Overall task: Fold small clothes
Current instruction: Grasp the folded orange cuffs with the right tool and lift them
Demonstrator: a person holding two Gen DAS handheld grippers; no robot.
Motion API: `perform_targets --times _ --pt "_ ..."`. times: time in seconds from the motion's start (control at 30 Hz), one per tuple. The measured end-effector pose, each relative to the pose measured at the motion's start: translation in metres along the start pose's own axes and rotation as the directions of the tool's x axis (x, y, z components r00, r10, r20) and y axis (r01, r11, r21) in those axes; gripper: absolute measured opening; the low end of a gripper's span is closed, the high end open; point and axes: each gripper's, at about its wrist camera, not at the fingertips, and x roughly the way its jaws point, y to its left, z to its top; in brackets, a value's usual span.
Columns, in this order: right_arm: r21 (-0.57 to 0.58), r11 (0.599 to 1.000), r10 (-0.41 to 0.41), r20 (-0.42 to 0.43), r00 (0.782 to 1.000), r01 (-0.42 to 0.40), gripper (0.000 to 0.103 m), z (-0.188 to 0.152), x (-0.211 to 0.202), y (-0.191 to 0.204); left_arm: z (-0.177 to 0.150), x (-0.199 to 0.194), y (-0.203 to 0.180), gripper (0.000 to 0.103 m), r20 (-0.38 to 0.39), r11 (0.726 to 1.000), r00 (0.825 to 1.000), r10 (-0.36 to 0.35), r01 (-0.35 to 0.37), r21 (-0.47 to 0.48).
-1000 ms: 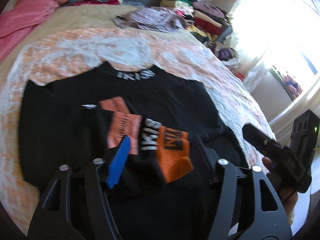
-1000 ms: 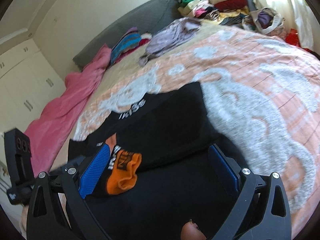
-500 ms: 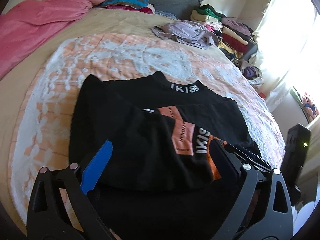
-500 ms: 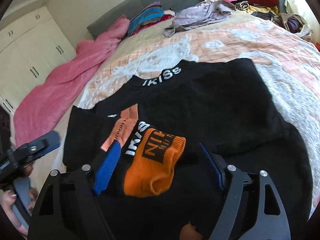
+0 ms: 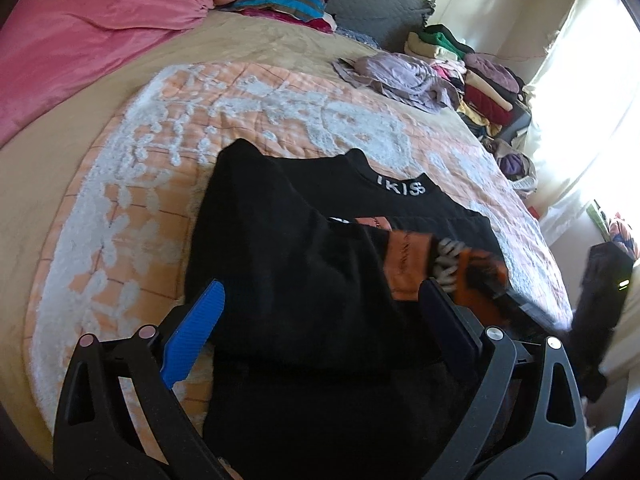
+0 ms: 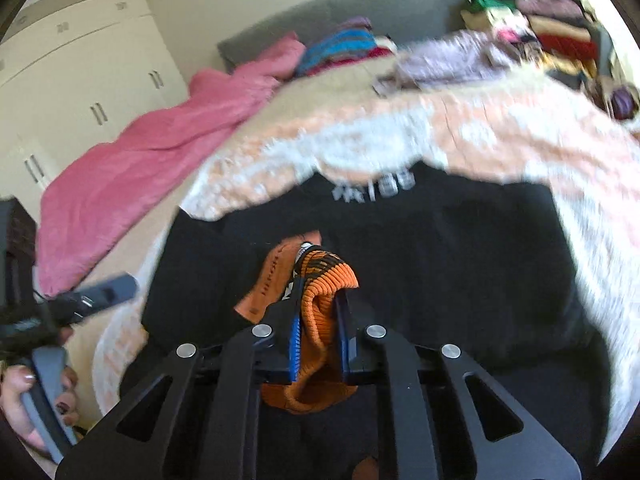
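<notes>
A black sweater [image 5: 304, 264] with a white-lettered collar lies partly folded on the bed; it also shows in the right wrist view [image 6: 440, 248]. Its orange ribbed cuff [image 6: 324, 284] is pinched between my right gripper's fingers. My right gripper [image 6: 318, 308] is shut on the cuff, just above the sweater. In the left wrist view the cuff [image 5: 476, 276] and the right gripper show blurred at the sweater's right side. My left gripper [image 5: 320, 312] is open and empty, hovering over the sweater's near part.
The sweater lies on a peach and white quilt [image 5: 168, 152]. A pink blanket [image 5: 80, 32] lies at the far left. A loose lilac garment [image 5: 400, 76] and stacks of folded clothes [image 5: 480, 80] sit at the far right, by a bright window.
My right gripper has closed on the orange cuff and moved over it. My left gripper has stayed open and shifted left, off the cuff.
</notes>
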Motion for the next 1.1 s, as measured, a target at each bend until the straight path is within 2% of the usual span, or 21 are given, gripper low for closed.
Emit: perform_targets --times 0.1,0.33,0.53,0.93,1.1 --pt "-0.032 0.999 -0.006 0.05 0.999 0.008 0.012 0.019 -0.015 -0.001 0.001 -0.002 0.003 0.091 0.004 1.0 1.0 0.008 -0.008 -0.005" --pt "-0.065 0.993 -0.092 0.122 0.988 0.1 0.012 0.042 -0.039 -0.028 0.003 -0.002 0.004 0.091 0.005 1.0 1.0 0.024 -0.024 -0.006" --pt "-0.024 0.991 -0.131 0.109 0.985 0.135 0.012 0.035 -0.04 -0.054 0.002 0.007 -0.002 0.091 -0.014 1.0 1.0 0.028 -0.028 0.014" --pt "-0.003 0.985 -0.171 0.054 0.984 0.171 0.013 0.02 -0.025 -0.071 0.005 0.037 -0.03 0.091 -0.053 0.995 0.998 0.029 -0.024 0.094" --pt "0.002 0.98 -0.198 0.052 0.979 0.198 0.018 0.018 -0.025 -0.074 0.006 0.045 -0.037 0.091 -0.061 0.993 0.998 0.033 -0.026 0.118"
